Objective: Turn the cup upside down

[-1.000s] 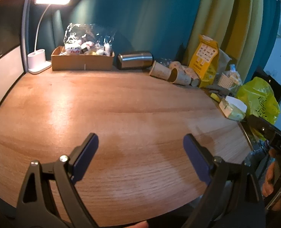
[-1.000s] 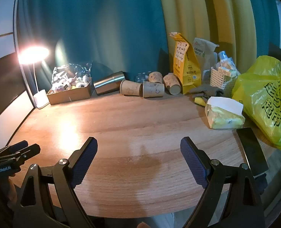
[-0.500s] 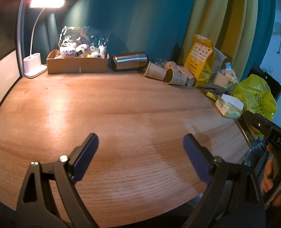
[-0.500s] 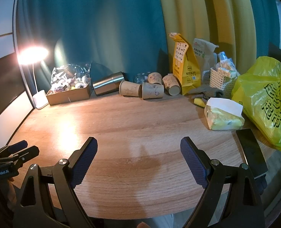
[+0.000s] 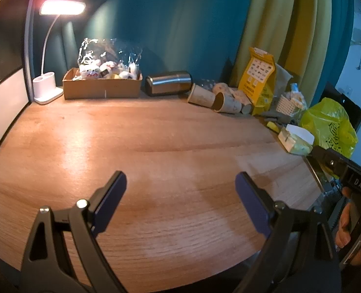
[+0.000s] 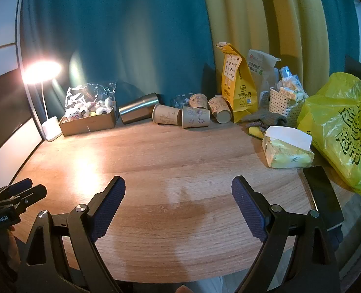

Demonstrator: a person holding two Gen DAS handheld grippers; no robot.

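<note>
Several brown paper cups lie on their sides at the back of the wooden table [image 6: 180,161]; one of the cups [image 6: 195,117] lies nearest the front, and in the left wrist view the cups [image 5: 225,101] lie at the back right. A steel tumbler [image 6: 138,107] lies on its side left of them, also in the left wrist view [image 5: 168,83]. My left gripper [image 5: 180,185] is open and empty over the near table edge. My right gripper [image 6: 178,188] is open and empty, far in front of the cups.
A cardboard box of packets [image 6: 89,119] and a lit desk lamp [image 5: 47,56] stand back left. A yellow paper bag [image 6: 238,85], a white basket [image 6: 284,103], a tissue pack [image 6: 286,150], a yellow plastic bag [image 6: 341,127] and a black phone [image 6: 323,195] crowd the right side.
The left gripper view has shifted a little, first pulling back and then turning slightly left. The right gripper has barely moved. Both stay open.
</note>
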